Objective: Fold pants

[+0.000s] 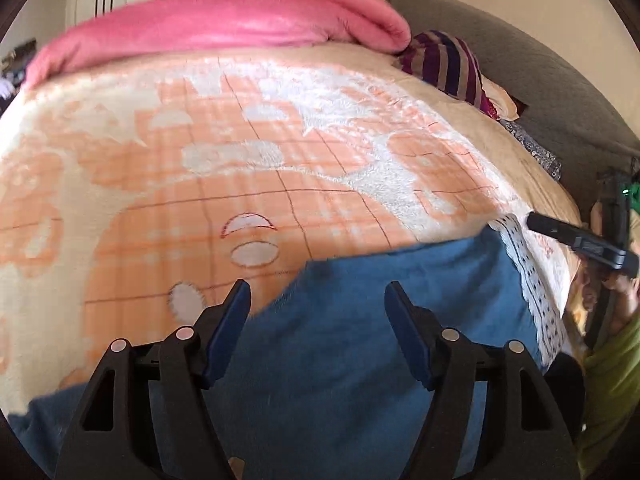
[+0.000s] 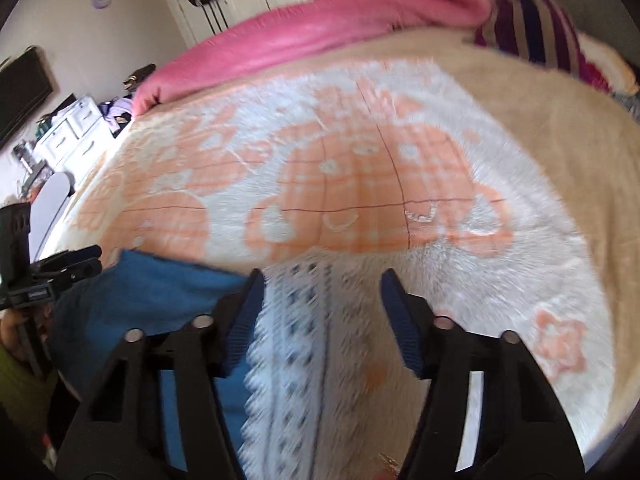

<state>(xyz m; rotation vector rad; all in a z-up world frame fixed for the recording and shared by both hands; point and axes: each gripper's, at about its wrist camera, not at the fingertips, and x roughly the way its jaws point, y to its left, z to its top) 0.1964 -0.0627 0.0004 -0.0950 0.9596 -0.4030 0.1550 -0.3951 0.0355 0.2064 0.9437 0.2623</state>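
Note:
Blue pants lie flat on the peach and white bed blanket, with a white dotted lace band along their right edge. My left gripper hovers over the blue cloth near its far edge, jaws open, and the pads hold nothing. In the right wrist view my right gripper is open above the lace band, with the blue pants to its left. No cloth is pinched between its pads. Both views are blurred.
A rolled pink blanket lies across the far side of the bed, with a purple striped pillow beside it. A grey headboard runs along the right. A white dresser stands beyond the bed's left side. A person's green sleeve shows at the right.

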